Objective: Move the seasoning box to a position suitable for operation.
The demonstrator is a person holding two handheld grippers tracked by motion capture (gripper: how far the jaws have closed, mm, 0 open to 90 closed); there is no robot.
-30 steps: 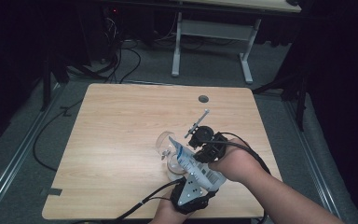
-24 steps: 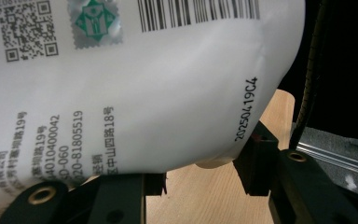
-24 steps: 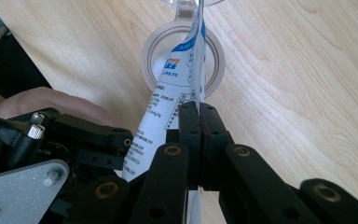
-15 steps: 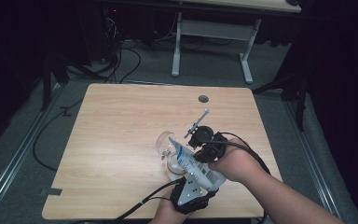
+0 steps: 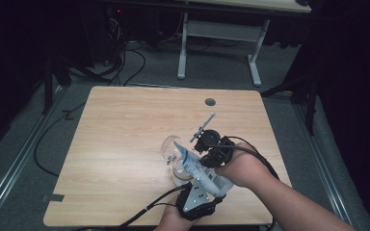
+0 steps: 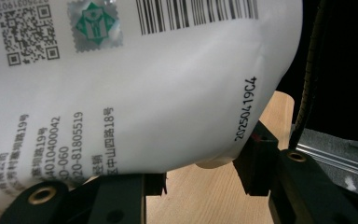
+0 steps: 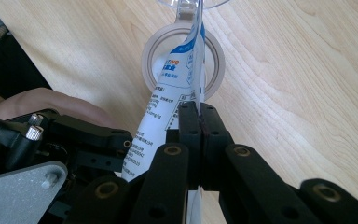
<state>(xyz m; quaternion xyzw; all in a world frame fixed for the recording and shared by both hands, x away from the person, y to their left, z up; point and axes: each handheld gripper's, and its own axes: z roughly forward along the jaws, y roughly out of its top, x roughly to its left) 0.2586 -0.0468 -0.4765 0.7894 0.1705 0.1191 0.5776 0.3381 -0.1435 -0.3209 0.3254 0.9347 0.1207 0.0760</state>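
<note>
With your right gripper (image 7: 199, 122) pinched shut on the pouch (image 7: 177, 79) edge and your left gripper (image 6: 200, 184) clamping its belly (lower centre of the high view), keep the spout over the glass (image 5: 169, 147).

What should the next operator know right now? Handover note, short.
Right gripper: shut on the white pouch, pinching its edge.
Left gripper: jaws on either side of the pouch's bulging lower body; hard to tell if they press.
Pouch: held tilted, top end over the clear glass and tape roll on the table.
Done: pouch lifted, aimed at the glass.
Left: probably opening or pouring; no liquid visible yet.
</note>
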